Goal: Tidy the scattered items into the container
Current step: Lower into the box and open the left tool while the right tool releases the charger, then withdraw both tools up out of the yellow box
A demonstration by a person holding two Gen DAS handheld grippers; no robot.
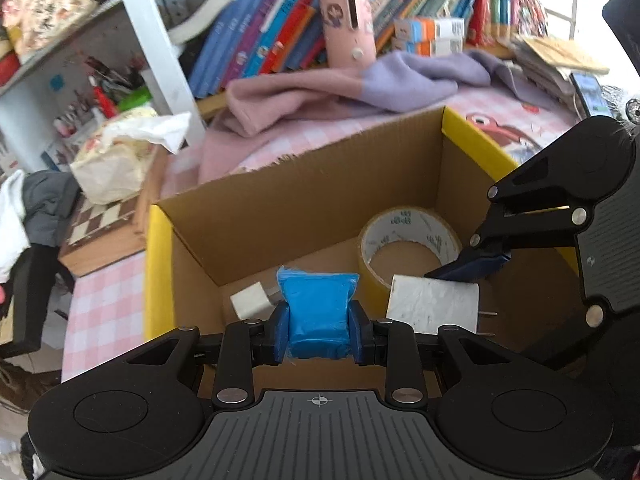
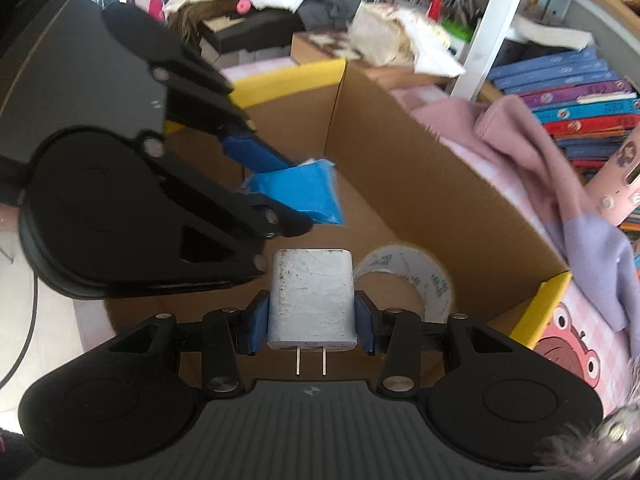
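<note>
Over the open brown cardboard box (image 1: pixel 320 196), my left tool (image 1: pixel 319 330) clamps a blue plastic packet (image 1: pixel 318 312); my right tool (image 2: pixel 312 326) grips a scuffed white plug adapter (image 2: pixel 311 300).

Small white cube (image 1: pixel 251 299) at 9 o'clock of blue packet (image 1: pixel 318 312), partly hidden behind it. Tape roll (image 2: pixel 404 280) half-covered by charger (image 2: pixel 311 304). Book spines (image 2: pixel 576 108) unreadable.
</note>
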